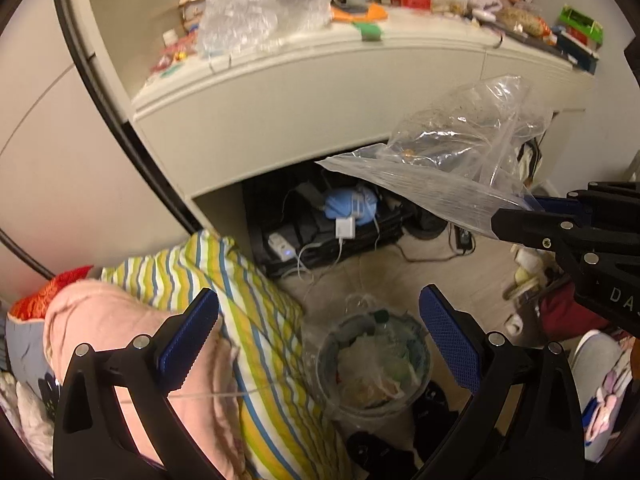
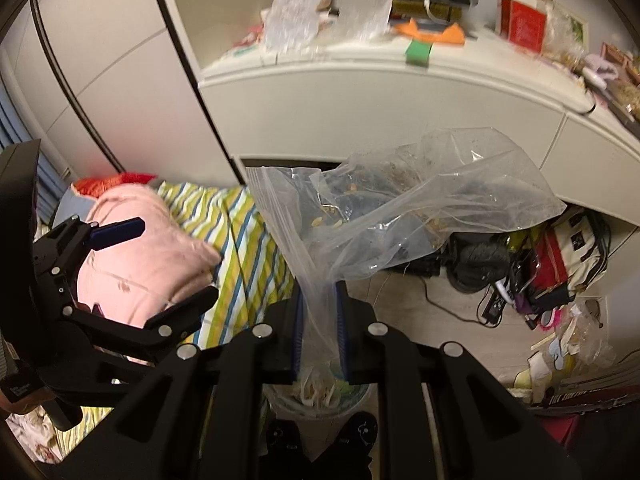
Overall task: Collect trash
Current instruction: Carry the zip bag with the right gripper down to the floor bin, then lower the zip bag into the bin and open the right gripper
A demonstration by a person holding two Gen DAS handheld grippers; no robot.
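Over on the left, bedding, a pink quilt on a striped sheet; the left gripper hangs wide apart and empty above the lined trash bin. Rightward, the right gripper pinches a clear zip bag with crumbs inside, held over the bin but not yet dropped. Bubble wrap and clutter remain on the desk. Only the right wrist view shows more litter on the floor at far right.

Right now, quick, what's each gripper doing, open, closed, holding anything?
Left gripper: open, empty, above the trash bin.
Right gripper: closed on the clear plastic bag.
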